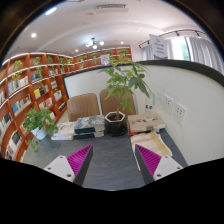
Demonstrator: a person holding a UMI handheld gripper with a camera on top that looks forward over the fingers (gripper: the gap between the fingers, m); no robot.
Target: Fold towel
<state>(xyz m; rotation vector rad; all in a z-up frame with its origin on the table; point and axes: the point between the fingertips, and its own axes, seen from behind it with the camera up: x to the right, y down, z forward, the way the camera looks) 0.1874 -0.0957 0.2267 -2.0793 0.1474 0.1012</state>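
Note:
A cream towel [151,141] lies on the grey table [112,165], just beyond my right finger and partly hidden by it. My gripper [113,153] is open and holds nothing; only bare table shows between the fingers. The magenta pads [79,159] face each other across a wide gap. The gripper is held above the table, and the towel lies to its right.
A stack of books [88,126] and a black pot [115,122] with a leafy plant [125,78] stand at the table's far side. A tray of small items [146,122] sits beyond the towel. Bookshelves [30,85] line the left wall and a white partition [185,100] stands on the right.

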